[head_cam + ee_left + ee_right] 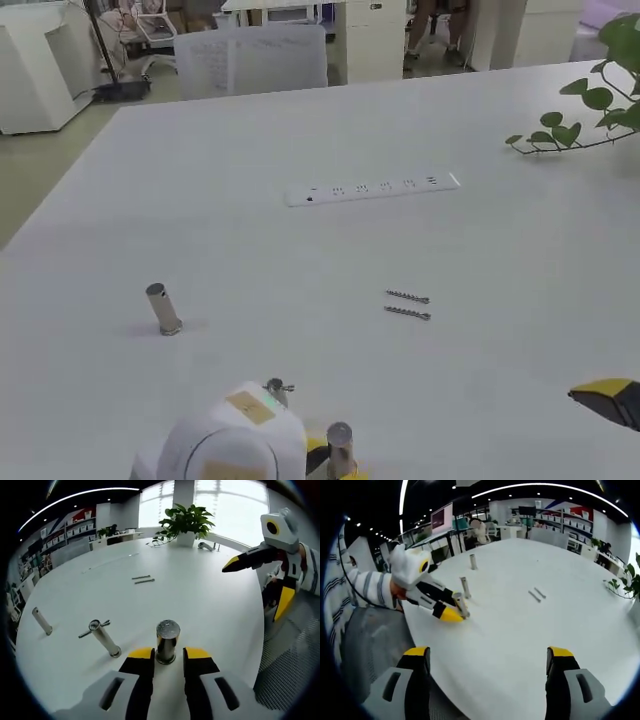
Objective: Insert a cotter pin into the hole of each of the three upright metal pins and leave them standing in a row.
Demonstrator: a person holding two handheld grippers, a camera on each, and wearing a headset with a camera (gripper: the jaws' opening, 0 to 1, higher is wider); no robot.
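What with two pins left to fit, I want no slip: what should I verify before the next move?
1. Near pin upright between the left gripper jaws: ok.
2. Left grip firm on it: cannot tell; the jaws stand close on either side of its base.
3. Right gripper open and empty: ok.
4. Two loose cotter pins lying free on the table, side by side: ok.
5. Middle pin already carrying its cotter pin: ok.
6. Far pin standing upright: ok.
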